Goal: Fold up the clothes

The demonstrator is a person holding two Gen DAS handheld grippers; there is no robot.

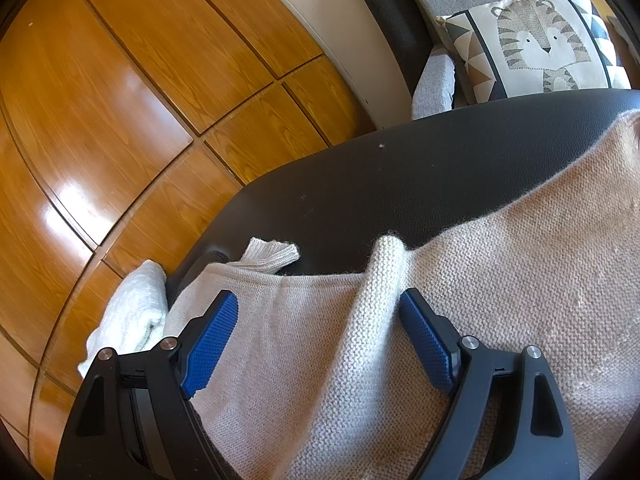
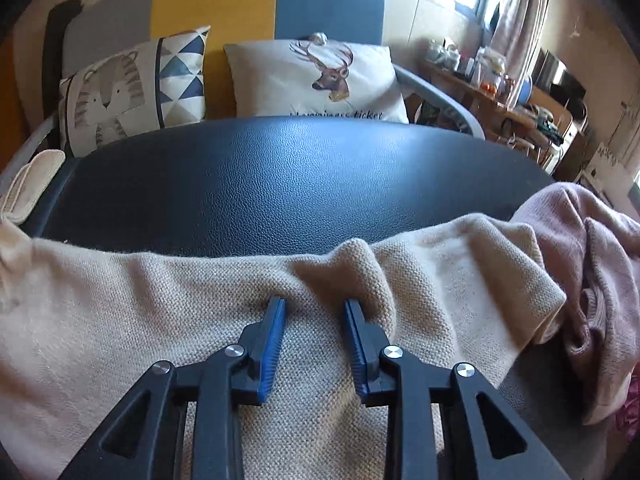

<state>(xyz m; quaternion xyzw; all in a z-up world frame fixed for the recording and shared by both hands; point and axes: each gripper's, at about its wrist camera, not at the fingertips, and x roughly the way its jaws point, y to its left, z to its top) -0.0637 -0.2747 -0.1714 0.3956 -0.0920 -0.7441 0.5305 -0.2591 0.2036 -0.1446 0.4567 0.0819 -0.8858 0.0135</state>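
A beige knit sweater (image 1: 480,280) lies spread on a black leather-look table top (image 1: 400,184). My left gripper (image 1: 316,300) hovers over it with its jaws wide apart and nothing pinched. A raised ridge of knit (image 1: 384,272) stands just inside its right finger, and a ribbed cuff (image 1: 272,256) pokes out ahead. In the right wrist view my right gripper (image 2: 314,306) digs its tips into the sweater (image 2: 120,320) near its far edge. The jaws stand narrow, with a bunch of knit gathered between the pads and wrinkles running from the tips.
A pink garment (image 2: 592,260) is heaped at the table's right end. A folded white towel (image 1: 132,312) hangs off the left edge above the wooden floor (image 1: 120,120). Behind the bare table top (image 2: 280,184) stands a sofa with a tiger cushion (image 1: 540,44) and a deer cushion (image 2: 320,80).
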